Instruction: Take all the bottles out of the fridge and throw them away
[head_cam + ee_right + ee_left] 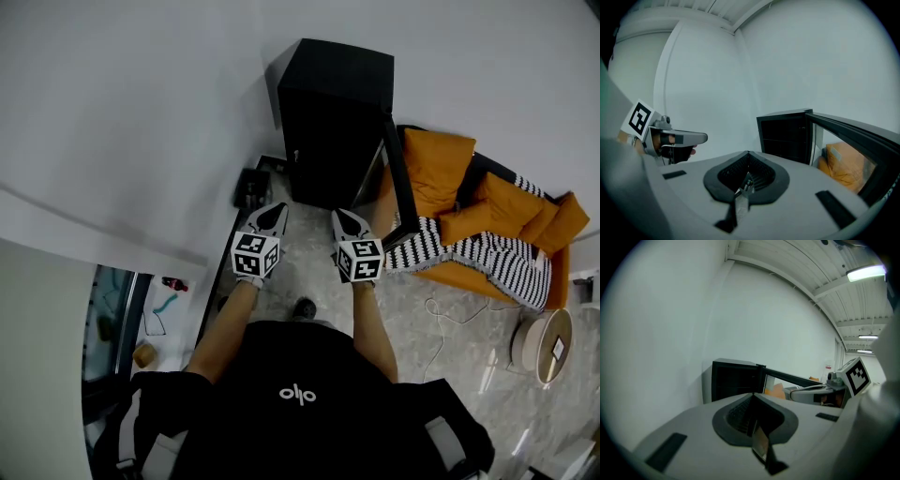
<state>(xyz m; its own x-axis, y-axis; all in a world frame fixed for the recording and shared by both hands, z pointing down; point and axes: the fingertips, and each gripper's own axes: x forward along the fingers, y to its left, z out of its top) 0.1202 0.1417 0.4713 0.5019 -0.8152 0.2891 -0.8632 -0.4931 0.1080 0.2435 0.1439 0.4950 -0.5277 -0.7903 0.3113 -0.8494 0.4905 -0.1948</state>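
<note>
Beyond both tongs (pixel 279 208) (pixel 337 216), open fridge (pixel 333 117)

Black fridge (pixel 333 112) stands upright, its door (pixel 398 183) swung open.

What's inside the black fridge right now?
The fridge stands with its door open. Inside, only dark shelves show; no bottle can be made out, and the lower part is covered by the right hand-held gripper.
</note>
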